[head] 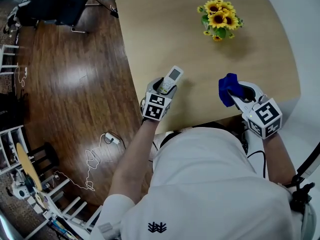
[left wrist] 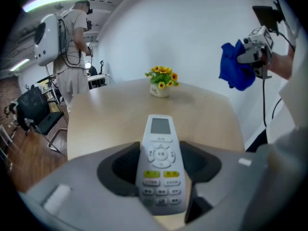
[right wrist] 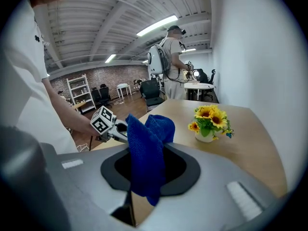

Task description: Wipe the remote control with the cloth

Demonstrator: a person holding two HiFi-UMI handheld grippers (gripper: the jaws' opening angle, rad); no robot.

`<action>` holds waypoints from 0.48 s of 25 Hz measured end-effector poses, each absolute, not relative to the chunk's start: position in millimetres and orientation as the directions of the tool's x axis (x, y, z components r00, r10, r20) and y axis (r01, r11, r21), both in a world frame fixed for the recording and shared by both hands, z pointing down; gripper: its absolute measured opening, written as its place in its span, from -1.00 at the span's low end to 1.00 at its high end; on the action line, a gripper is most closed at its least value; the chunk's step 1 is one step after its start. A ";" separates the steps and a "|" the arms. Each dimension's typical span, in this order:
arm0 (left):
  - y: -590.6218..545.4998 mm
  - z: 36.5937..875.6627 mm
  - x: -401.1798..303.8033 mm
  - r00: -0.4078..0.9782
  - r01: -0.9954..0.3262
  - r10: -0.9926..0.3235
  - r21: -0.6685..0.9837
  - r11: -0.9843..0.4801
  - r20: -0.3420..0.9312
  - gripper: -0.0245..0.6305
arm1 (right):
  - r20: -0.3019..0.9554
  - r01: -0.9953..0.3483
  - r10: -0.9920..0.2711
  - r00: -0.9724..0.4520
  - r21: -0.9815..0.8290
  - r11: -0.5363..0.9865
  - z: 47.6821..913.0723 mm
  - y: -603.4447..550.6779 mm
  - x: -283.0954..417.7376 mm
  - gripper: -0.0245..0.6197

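Note:
A white remote control point(head: 170, 78) with a small screen and yellow buttons is held above the table's near left edge. My left gripper point(head: 163, 86) is shut on the remote control point(left wrist: 160, 163), whose screen end sticks out forward past the jaws. My right gripper point(head: 235, 91) is shut on a bunched blue cloth point(head: 229, 87) to the right of the remote, a hand's width away. The cloth point(right wrist: 147, 153) hangs out between the jaws. From the left gripper view the cloth point(left wrist: 236, 66) shows at the upper right. The left gripper point(right wrist: 113, 129) appears behind the cloth in the right gripper view.
A pot of sunflowers point(head: 220, 17) stands at the back of the round wooden table point(head: 190, 39). A black chair point(head: 52, 4) and cables point(head: 97, 156) are on the wooden floor to the left. Another person point(left wrist: 72, 47) stands beyond the table.

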State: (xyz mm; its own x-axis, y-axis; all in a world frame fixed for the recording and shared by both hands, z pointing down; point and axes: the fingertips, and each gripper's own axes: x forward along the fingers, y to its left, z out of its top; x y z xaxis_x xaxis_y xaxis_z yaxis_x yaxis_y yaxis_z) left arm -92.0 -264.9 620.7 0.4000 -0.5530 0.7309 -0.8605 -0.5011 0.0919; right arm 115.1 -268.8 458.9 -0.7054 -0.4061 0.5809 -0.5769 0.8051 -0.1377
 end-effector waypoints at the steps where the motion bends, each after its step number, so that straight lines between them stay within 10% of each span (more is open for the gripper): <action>1: -263.2 612.8 -90.6 0.407 -0.860 -0.562 0.095 -0.502 0.720 -0.08 | 0.574 -0.576 -0.410 -0.709 -0.135 0.806 456.7 -269.4 112.1 -0.68; 12: -234.1 536.3 -87.2 0.455 -0.836 -0.655 0.035 -0.548 0.603 -0.08 | 0.450 -0.542 -0.451 -0.771 -0.092 0.835 402.9 -259.6 64.6 -0.68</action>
State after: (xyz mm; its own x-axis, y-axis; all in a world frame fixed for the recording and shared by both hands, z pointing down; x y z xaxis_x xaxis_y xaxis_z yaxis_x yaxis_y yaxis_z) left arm -87.2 -234.1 536.3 0.4545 -0.6552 0.6035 -0.8359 -0.5478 0.0349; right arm 64.6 -259.6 402.9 -0.7710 -0.4509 0.4497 -0.5422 0.8352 -0.0921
